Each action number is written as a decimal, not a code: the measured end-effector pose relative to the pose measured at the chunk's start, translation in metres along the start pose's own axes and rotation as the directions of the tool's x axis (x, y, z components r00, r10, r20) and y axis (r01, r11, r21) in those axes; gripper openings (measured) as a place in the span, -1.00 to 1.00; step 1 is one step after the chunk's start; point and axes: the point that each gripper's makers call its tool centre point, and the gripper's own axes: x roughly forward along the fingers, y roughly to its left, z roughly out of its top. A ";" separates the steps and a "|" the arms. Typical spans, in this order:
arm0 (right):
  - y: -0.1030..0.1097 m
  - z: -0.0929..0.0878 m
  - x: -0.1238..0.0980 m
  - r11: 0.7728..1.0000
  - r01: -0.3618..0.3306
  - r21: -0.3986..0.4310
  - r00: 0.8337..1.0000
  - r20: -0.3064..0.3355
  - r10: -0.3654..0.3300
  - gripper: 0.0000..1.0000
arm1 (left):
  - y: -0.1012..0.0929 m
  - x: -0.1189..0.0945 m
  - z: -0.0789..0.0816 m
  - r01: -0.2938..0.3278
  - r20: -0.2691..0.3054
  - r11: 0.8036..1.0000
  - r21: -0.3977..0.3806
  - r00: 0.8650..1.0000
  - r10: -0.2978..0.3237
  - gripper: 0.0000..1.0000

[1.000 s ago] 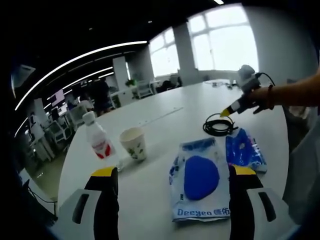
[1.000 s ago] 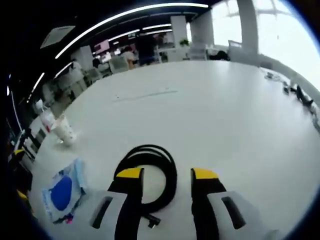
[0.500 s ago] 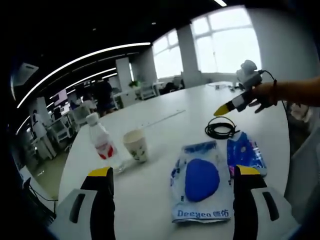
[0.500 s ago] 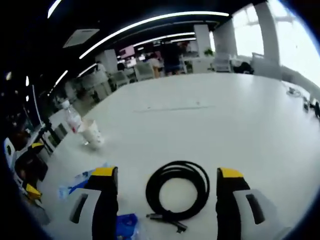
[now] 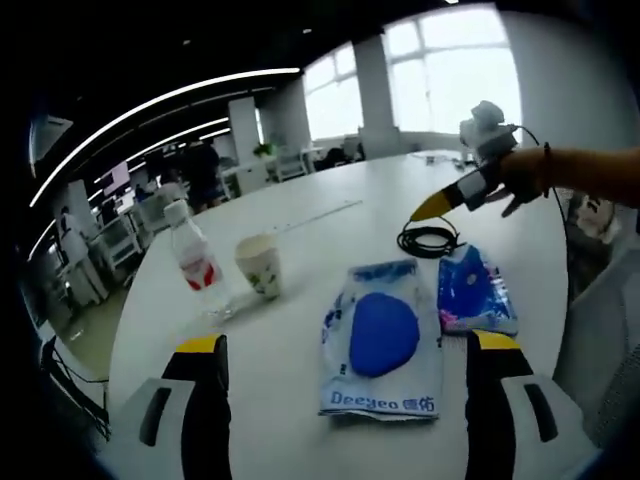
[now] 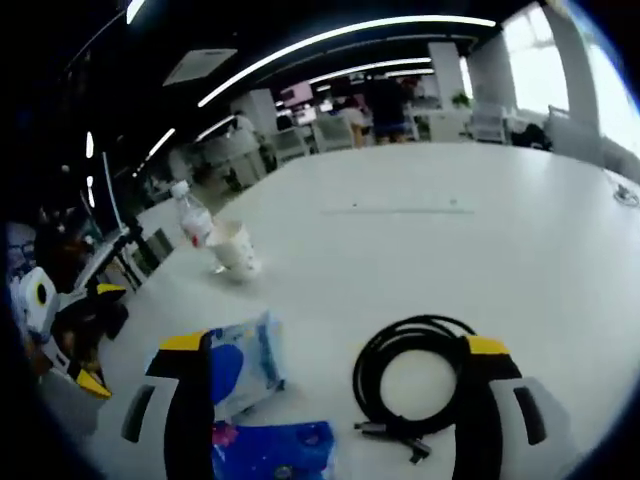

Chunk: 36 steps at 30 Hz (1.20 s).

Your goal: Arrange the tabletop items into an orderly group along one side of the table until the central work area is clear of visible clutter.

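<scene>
My left gripper (image 5: 347, 345) stands open just above the white table (image 5: 330, 230), with a blue-and-white Deeyeo pack (image 5: 380, 340) lying flat ahead between its jaws. A second blue packet (image 5: 472, 293) lies right of the pack, and a black cable coil (image 5: 428, 240) lies beyond it. A clear bottle (image 5: 195, 265) and a paper cup (image 5: 260, 265) stand upright at the left. My right gripper (image 5: 440, 205), held by a hand, hovers over the coil. In the right gripper view my right gripper (image 6: 335, 346) is open, with the coil (image 6: 415, 385) near its right jaw and nothing gripped.
A thin pale strip (image 5: 320, 215) lies across the far table. The table's rounded edge runs close past the bottle (image 6: 193, 218) and the cup (image 6: 237, 250). Office desks, chairs and people fill the background. My left gripper (image 6: 80, 330) sits at the table's left edge.
My right gripper's jaws have spread wide and drawn back from the cable coil, which stays on the table. Its view has swung left. My left gripper stays open, its view shifting slightly.
</scene>
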 end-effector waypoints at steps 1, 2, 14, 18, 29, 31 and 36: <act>0.004 -0.001 0.000 1.000 -0.010 -0.003 1.000 -0.002 0.010 0.99 | 0.000 -0.001 -0.002 -0.004 -0.005 1.000 -0.009 1.000 0.004 0.95; 0.007 -0.001 0.001 1.000 -0.023 -0.004 1.000 -0.002 0.023 0.99 | -0.002 -0.001 -0.004 -0.003 -0.011 1.000 -0.022 1.000 0.003 0.94; 0.042 -0.013 0.009 0.975 -0.170 -0.142 0.985 -0.038 0.166 0.83 | -0.003 -0.007 -0.031 -0.069 -0.088 0.982 -0.176 0.995 0.054 0.75; 0.045 -0.023 0.014 0.969 -0.202 -0.141 0.978 -0.080 0.192 0.63 | -0.003 -0.009 -0.040 -0.099 -0.113 0.972 -0.212 0.991 0.076 0.72; 0.049 -0.043 0.027 0.963 -0.248 -0.107 0.962 -0.146 0.232 0.15 | -0.023 -0.007 -0.067 -0.128 -0.227 0.952 -0.278 0.972 0.064 0.41; 0.050 -0.044 0.028 0.961 -0.253 -0.113 0.961 -0.146 0.236 0.11 | -0.026 -0.006 -0.068 -0.126 -0.227 0.950 -0.286 0.972 0.060 0.34; 0.051 -0.050 0.032 0.954 -0.254 -0.161 0.959 -0.167 0.228 -0.02 | -0.036 -0.006 -0.074 -0.121 -0.250 0.945 -0.305 0.967 0.044 0.02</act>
